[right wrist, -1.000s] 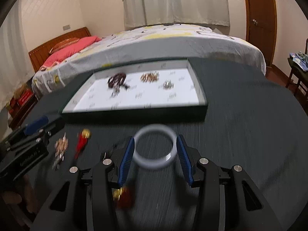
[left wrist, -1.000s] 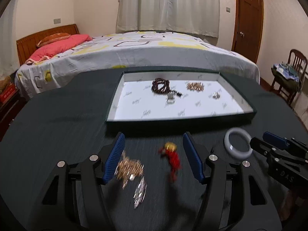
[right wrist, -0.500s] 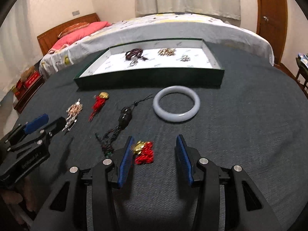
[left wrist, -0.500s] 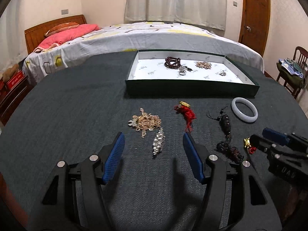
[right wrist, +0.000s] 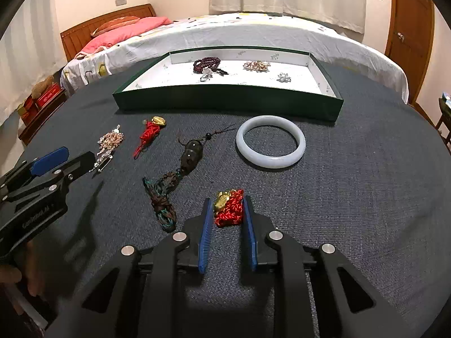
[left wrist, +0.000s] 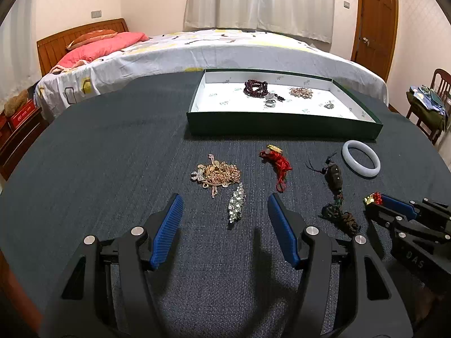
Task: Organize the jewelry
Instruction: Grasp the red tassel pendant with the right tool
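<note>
My right gripper point(right wrist: 227, 207) has closed its blue pads on a red knotted cord with a gold charm point(right wrist: 229, 208), resting on the dark table; it also shows in the left wrist view point(left wrist: 373, 198). My left gripper point(left wrist: 224, 211) is open and empty, just behind a silver brooch point(left wrist: 236, 204) and a gold chain pile point(left wrist: 217, 174). A second red cord charm point(left wrist: 277, 163), a dark bead tassel point(right wrist: 186, 163) and a pale jade bangle point(right wrist: 270, 145) lie loose. The green tray point(right wrist: 225, 102) behind holds several pieces.
The round table has a dark cloth point(left wrist: 98, 155) and ends at the bed point(left wrist: 225, 48) behind the tray. A wooden door point(left wrist: 376, 19) and a chair point(left wrist: 431, 104) stand at the right. A low cabinet point(left wrist: 17, 129) is at the left.
Both grippers have pulled back from the tray toward the near side of the table. My right gripper's pads have closed from wide open onto the red cord charm.
</note>
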`<state>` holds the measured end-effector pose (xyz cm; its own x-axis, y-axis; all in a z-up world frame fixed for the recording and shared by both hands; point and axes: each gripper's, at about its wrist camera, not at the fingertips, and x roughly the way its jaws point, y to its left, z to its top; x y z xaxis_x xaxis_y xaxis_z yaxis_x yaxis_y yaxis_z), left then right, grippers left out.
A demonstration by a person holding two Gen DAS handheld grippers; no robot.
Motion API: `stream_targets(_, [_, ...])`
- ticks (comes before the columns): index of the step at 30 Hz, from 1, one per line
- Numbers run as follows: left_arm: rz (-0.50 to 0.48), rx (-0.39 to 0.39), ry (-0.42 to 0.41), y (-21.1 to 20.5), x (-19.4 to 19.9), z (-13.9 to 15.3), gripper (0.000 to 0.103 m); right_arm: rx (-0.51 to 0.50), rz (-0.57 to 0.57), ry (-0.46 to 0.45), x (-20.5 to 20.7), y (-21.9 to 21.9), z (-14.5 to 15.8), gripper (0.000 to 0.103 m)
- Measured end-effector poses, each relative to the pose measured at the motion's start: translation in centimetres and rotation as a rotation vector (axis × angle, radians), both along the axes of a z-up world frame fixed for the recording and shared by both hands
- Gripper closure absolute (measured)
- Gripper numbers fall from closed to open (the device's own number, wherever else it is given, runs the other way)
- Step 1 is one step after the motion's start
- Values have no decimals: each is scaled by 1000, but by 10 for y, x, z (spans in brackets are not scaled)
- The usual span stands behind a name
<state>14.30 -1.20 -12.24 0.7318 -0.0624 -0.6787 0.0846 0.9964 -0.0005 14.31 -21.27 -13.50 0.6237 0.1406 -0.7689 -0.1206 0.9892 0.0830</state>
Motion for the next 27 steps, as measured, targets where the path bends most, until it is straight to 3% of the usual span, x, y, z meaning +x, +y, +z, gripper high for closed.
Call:
stream_targets(12, [-39, -5, 11, -14, -3, 0, 42, 27, -49, -12, -1, -23, 3, 87])
stream_targets(27, [-135, -67, 71, -79, 22, -4, 42, 90, -146, -14, -2, -70, 3, 87])
